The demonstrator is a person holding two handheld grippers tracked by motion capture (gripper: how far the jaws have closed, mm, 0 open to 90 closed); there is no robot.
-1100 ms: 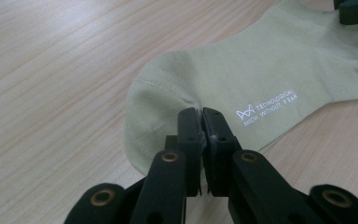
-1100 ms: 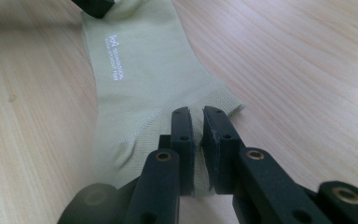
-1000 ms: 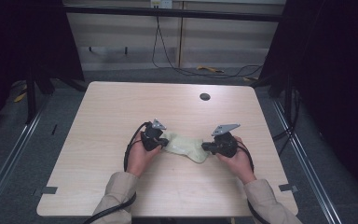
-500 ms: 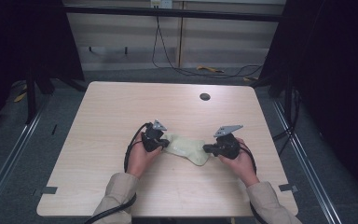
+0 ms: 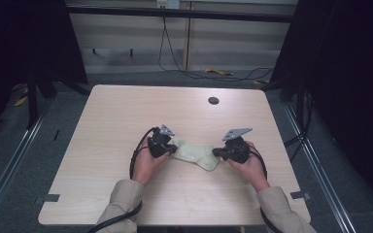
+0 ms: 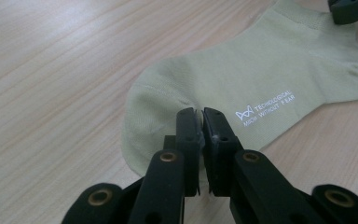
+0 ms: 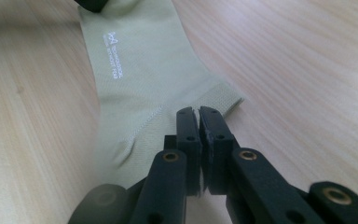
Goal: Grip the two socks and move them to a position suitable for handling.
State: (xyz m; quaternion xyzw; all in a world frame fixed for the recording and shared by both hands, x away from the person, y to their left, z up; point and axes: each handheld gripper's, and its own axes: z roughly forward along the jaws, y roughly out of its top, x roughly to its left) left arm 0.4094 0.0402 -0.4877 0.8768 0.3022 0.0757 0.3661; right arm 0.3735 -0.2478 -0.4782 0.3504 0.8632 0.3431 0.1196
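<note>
A pale green sock [image 5: 194, 153] lies flat on the wooden table [image 5: 126, 111] between my two grippers. Small white lettering shows on the sock [image 6: 242, 79] in the left gripper view. My left gripper [image 5: 172, 148] is shut on the sock's rounded toe end, where the cloth puckers at the jaw tips [image 6: 200, 112]. My right gripper [image 5: 215, 152] is shut on the opposite end, beside the ribbed cuff [image 7: 223, 95], with wrinkles running from the jaw tips [image 7: 198, 111] into the sock [image 7: 135, 70]. Each gripper view catches the other gripper's black tip at its top edge.
A small dark round hole [image 5: 213, 100] sits near the table's far edge. Bare wood stretches all around the sock. Beyond the table are cables on the floor [image 5: 189, 73] and metal rails [image 5: 315, 160] along both sides.
</note>
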